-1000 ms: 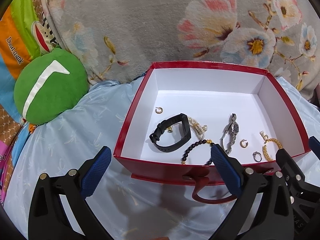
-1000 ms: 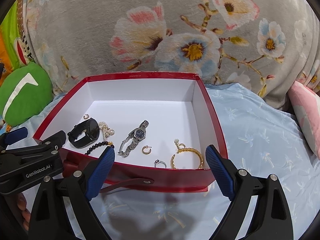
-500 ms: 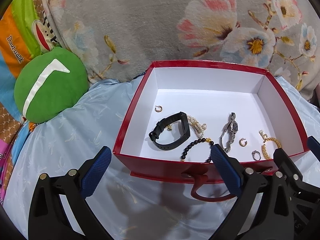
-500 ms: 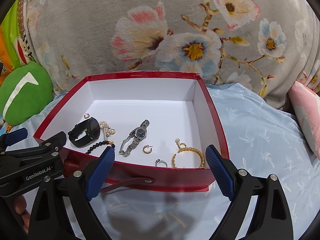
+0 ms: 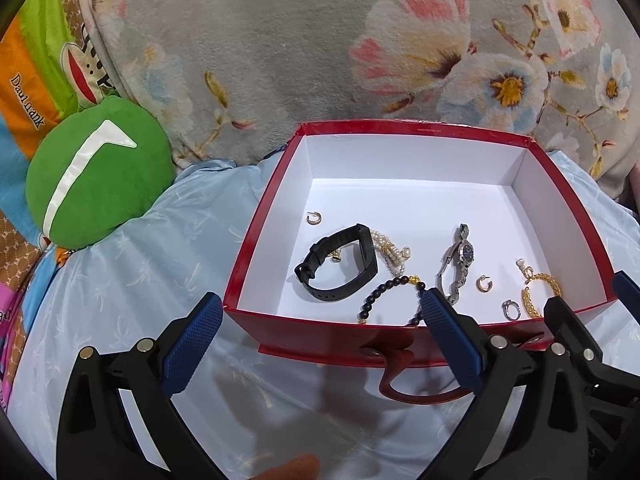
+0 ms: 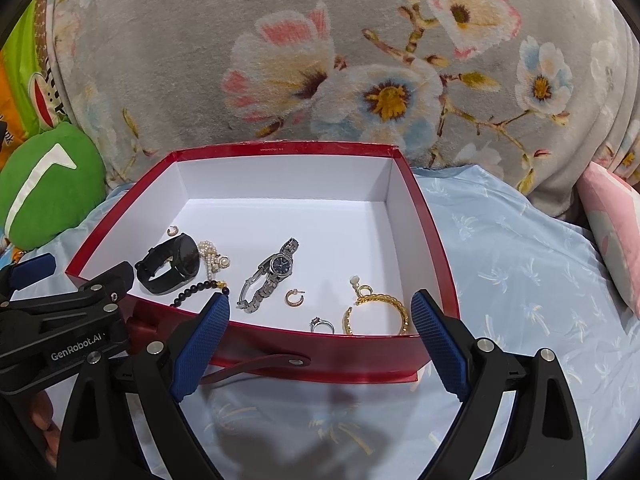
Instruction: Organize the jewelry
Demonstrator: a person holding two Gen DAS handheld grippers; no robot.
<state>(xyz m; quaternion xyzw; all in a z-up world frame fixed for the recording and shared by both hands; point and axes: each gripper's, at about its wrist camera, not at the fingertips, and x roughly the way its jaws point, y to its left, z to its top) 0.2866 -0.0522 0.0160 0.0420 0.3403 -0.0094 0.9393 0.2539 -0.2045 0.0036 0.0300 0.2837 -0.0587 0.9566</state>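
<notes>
Grippers [image 5: 320, 336] seemingly nearer red box [image 5: 256, 240].

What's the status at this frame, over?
Left tongs open, empty; right tongs open, empty, both short of the glossy red cardboard box. Black strap watch, silver metal watch, gold chain bracelet inside it. Nothing blocking.

I see a bed covered in a pale blue sheet [image 6: 520, 280] printed with small palm-like sprigs. Directly on it sits a red box [image 6: 320, 356] with a white interior. A green round cushion [image 5: 96, 176] rests at its left edge, a pink pillow [image 6: 612, 232] at its right, and a grey floral blanket [image 6: 320, 60] lies behind.
</notes>
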